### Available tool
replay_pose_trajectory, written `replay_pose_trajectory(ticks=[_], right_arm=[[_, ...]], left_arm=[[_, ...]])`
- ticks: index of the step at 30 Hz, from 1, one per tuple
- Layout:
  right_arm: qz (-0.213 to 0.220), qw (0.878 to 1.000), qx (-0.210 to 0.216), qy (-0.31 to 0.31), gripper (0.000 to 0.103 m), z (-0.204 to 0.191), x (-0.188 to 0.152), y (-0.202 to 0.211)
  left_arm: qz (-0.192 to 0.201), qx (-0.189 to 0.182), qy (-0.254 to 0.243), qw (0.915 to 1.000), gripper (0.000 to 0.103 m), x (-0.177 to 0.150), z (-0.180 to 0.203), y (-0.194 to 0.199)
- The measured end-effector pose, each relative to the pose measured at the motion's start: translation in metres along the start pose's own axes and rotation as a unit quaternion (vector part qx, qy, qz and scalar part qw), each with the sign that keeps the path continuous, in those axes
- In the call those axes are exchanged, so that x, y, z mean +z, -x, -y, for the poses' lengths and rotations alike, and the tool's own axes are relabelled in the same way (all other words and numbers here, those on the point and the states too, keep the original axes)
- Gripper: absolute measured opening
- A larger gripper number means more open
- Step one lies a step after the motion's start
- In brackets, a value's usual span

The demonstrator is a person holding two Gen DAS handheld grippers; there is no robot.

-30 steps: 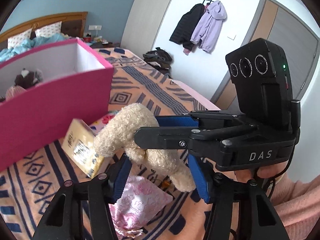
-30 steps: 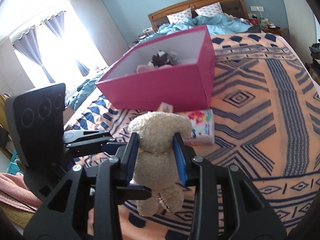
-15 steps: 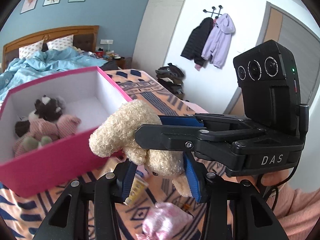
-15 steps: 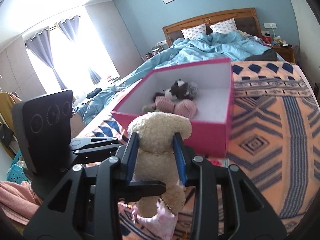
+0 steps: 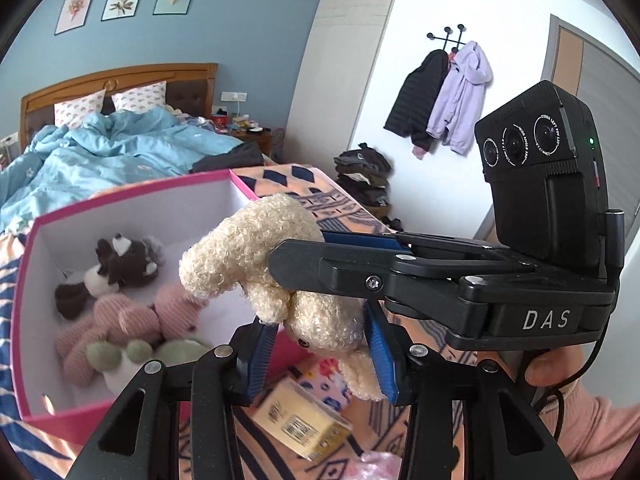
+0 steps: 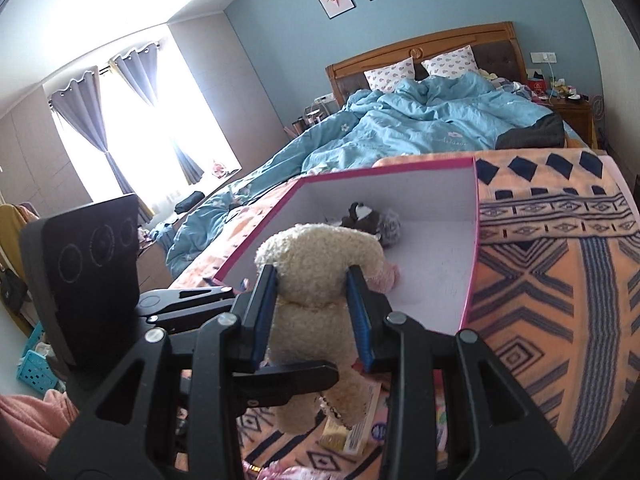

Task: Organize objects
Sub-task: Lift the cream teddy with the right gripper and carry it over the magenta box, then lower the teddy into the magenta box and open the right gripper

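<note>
A cream curly plush toy (image 5: pixel 248 248) (image 6: pixel 316 252) hangs in the air over the near rim of the pink box (image 5: pixel 120 194) (image 6: pixel 380 168). My right gripper (image 6: pixel 310 284) is shut on its upper body, blue pads pressed into both sides. From below, my left gripper (image 5: pixel 320 344) grips the toy's lower part; its jaws are closing and the pads touch the fur. Inside the white-lined box lie a brown-and-white plush (image 5: pixel 116 264), a pink knitted toy (image 5: pixel 120 320) and a green one (image 5: pixel 132 356).
The box sits on an orange patterned blanket (image 6: pixel 560 280). Under the grippers lie a yellow packet (image 5: pixel 300 420) and a pink floral pouch (image 5: pixel 372 464). A blue duvet (image 6: pixel 420 120) lies behind the box. A hand in a pink sleeve (image 5: pixel 580 420) holds the right gripper.
Both grippers have risen together with the plush toy and come closer to the pink box, whose inside now shows. The left jaws have narrowed onto the toy.
</note>
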State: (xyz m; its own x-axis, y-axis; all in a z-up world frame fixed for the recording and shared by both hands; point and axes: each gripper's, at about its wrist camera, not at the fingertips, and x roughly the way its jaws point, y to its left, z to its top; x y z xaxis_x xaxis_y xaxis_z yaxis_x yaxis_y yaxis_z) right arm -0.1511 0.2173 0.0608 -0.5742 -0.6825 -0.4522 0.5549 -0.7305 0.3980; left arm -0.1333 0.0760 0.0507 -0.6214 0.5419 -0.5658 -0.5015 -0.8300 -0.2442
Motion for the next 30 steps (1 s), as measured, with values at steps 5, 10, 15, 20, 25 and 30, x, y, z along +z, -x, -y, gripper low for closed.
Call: replay_pose_trajectory(ticks=[5, 10, 15, 20, 25, 30], right_arm=[[0.006, 1.0, -0.005, -0.004, 0.037, 0.006, 0.016, -0.009], [0.01, 1.0, -0.018, -0.005, 0.037, 0.012, 0.03, -0.019], [0.01, 0.999, -0.033, -0.009, 0.037, 0.019, 0.037, -0.028], [0.006, 0.998, -0.048, -0.027, 0.037, 0.034, 0.038, -0.039], [-0.005, 0.997, -0.066, -0.041, 0.037, 0.049, 0.033, -0.05], [-0.019, 0.995, -0.089, -0.047, 0.037, 0.058, 0.025, -0.059]], left_arm=[[0.007, 0.011, -0.001, 0.9999, 0.044, 0.015, -0.009, -0.002], [0.005, 0.026, 0.002, 0.9997, 0.044, 0.025, -0.02, -0.011], [0.0, 0.033, 0.01, 0.9994, 0.044, 0.031, -0.031, -0.022], [-0.014, 0.039, 0.019, 0.999, 0.044, 0.032, -0.038, -0.037], [-0.035, 0.044, 0.03, 0.998, 0.044, 0.029, -0.046, -0.057], [-0.054, 0.042, 0.04, 0.9968, 0.044, 0.021, -0.052, -0.071]])
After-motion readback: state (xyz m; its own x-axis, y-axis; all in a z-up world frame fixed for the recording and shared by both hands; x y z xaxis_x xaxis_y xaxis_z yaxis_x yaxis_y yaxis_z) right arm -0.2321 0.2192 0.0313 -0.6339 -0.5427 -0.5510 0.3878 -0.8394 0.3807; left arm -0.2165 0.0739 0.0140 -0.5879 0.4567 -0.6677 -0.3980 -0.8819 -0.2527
